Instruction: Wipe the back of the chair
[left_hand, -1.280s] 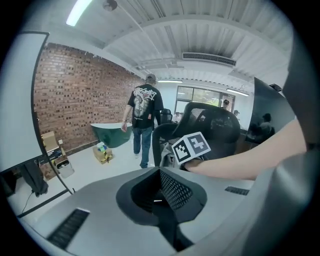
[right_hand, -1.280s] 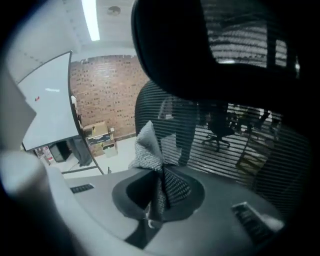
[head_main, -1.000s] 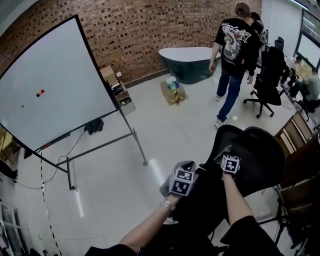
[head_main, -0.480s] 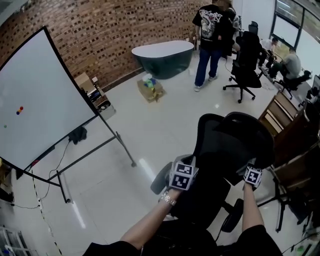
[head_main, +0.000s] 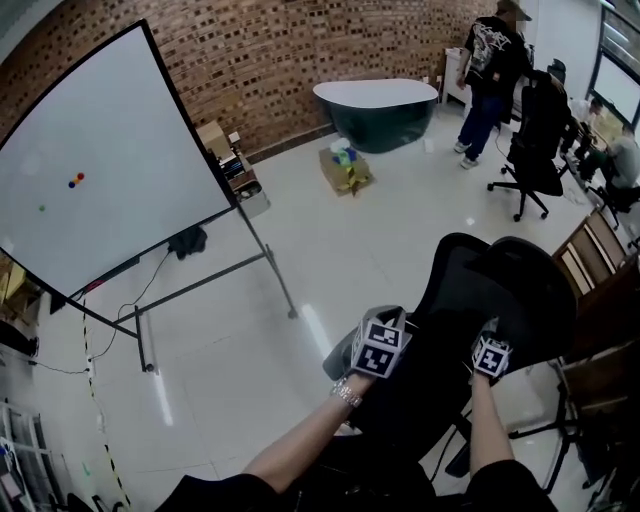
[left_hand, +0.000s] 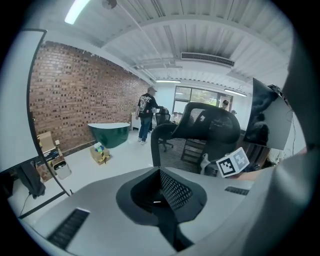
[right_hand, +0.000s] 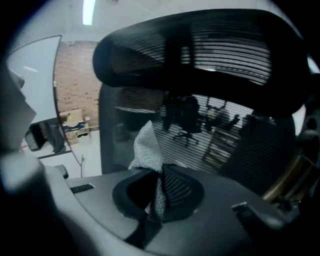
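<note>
Right gripper is clenched on a white knit cloth; the cloth bunches up out of the jaws, right in front of the black mesh chair back. Whether the cloth touches the mesh can't be told. The curved headrest fills the top of the right gripper view, and the chair's right edge is lost in dark blur.

Left gripper has its jaws closed together with nothing between them. It sits at the left edge of the chair; contact is unclear.

The head view hides both sets of jaws and the cloth, showing only marker cubes and forearms over the chair. The chair base is cut off behind the arms.

The left gripper view alone shows the right gripper from the side, with the cloth as a small white tuft against the chair.

Far left is a tilted whiteboard on a stand. Far back, by the brick wall, are a dark green bathtub and a cardboard box. Far right, a person stands near another office chair.
</note>
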